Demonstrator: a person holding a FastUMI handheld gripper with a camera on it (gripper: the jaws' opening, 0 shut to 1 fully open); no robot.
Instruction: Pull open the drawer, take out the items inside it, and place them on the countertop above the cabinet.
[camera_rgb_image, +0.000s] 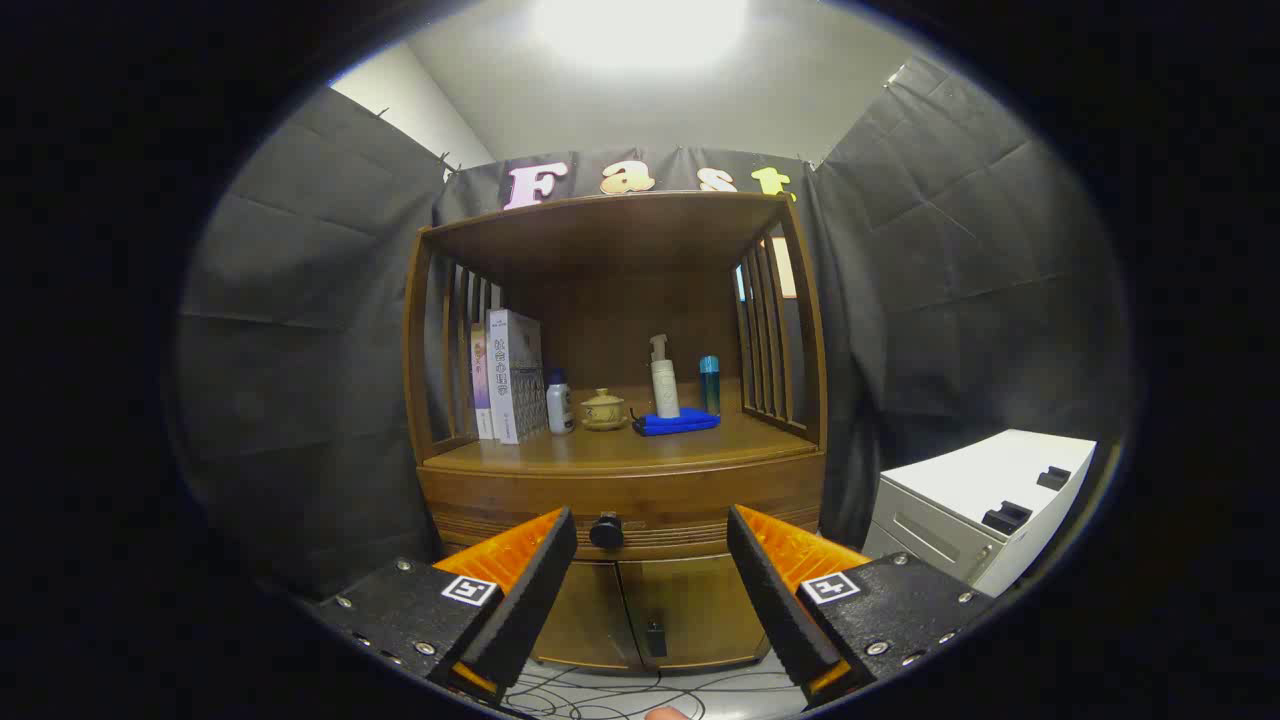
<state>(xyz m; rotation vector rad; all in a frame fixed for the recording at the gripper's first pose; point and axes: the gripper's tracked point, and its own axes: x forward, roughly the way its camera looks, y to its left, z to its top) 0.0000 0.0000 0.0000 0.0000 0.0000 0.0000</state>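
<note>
The gripper (650, 590) is open, its 2 fingers spread wide with nothing between the pads, held off from the front of a wooden cabinet (620, 480). Seen between the fingers and beyond them is the drawer (680, 505), which is shut, its front flush with the cabinet. Its dark round knob (606, 530) shows in the gap between the fingers, nearer the left one, and neither finger touches it. What lies inside the drawer cannot be told. Below the drawer are 2 closed cabinet doors (650, 610) with a small dark latch where they meet.

Above the drawer is the surface (620, 450) of the cabinet, an open shelf bay with slatted sides and a wooden top. On it, from the left: 2 upright books (508, 375) against the left slats, a small white bottle with a dark cap (560, 402) just beside them, then a low tan lidded pot (604, 409). Toward the right lies a flat blue cloth (678, 423), with a white pump bottle (664, 378) standing on it and a blue bottle (709, 385) just behind its right end.

To the right of the cabinet stands a white unit (985, 500) with dark handles. Thin cables (600, 695) lie on the floor under the gripper.
</note>
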